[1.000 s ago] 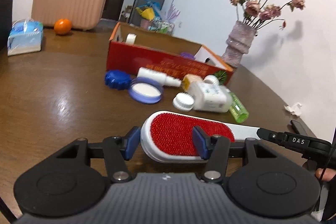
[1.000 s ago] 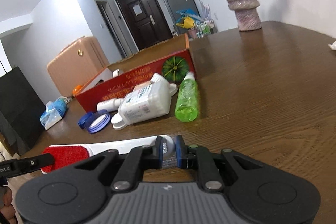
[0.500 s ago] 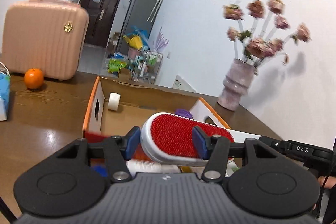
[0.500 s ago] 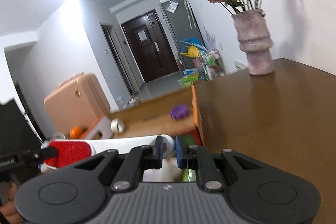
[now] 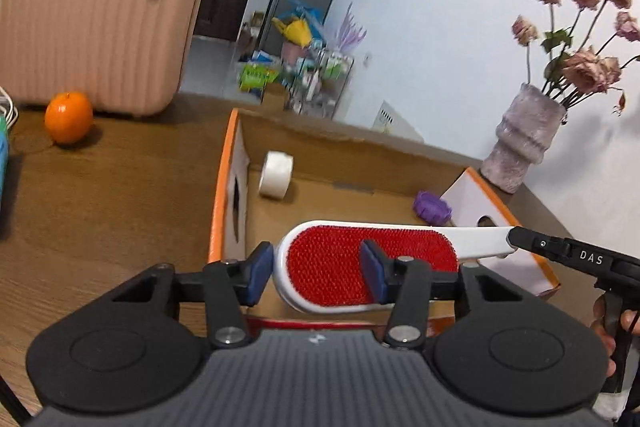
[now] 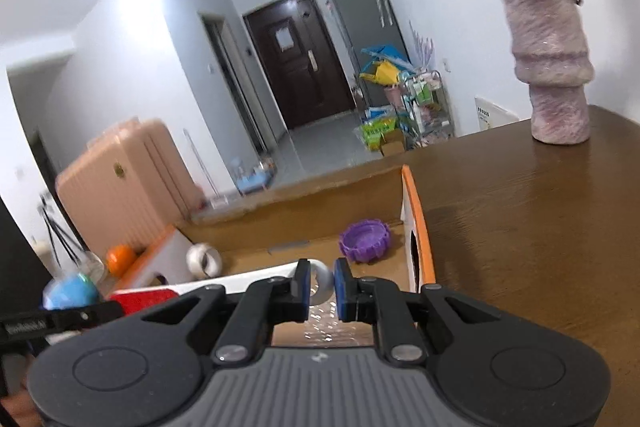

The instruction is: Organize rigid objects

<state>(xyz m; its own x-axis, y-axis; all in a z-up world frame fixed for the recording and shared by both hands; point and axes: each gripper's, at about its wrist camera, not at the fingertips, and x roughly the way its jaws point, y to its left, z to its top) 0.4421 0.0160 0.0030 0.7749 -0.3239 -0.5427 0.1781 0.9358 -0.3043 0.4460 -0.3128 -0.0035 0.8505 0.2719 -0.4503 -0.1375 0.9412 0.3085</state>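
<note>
A white lint brush with a red pad hangs in the air over the open cardboard box. My left gripper is shut on the brush head. My right gripper is shut on the end of its white handle; the red pad also shows in the right wrist view. Inside the box lie a white tape roll and a purple cap, also seen in the right wrist view as the tape roll and the purple cap.
A pink suitcase and an orange stand on the wooden table left of the box. A vase of dried roses stands behind the box's right end. A blue tissue pack lies at far left.
Both grippers lifted the brush off the table and carried it forward over the box. The bottles and lids in front of the box have dropped out of view.
</note>
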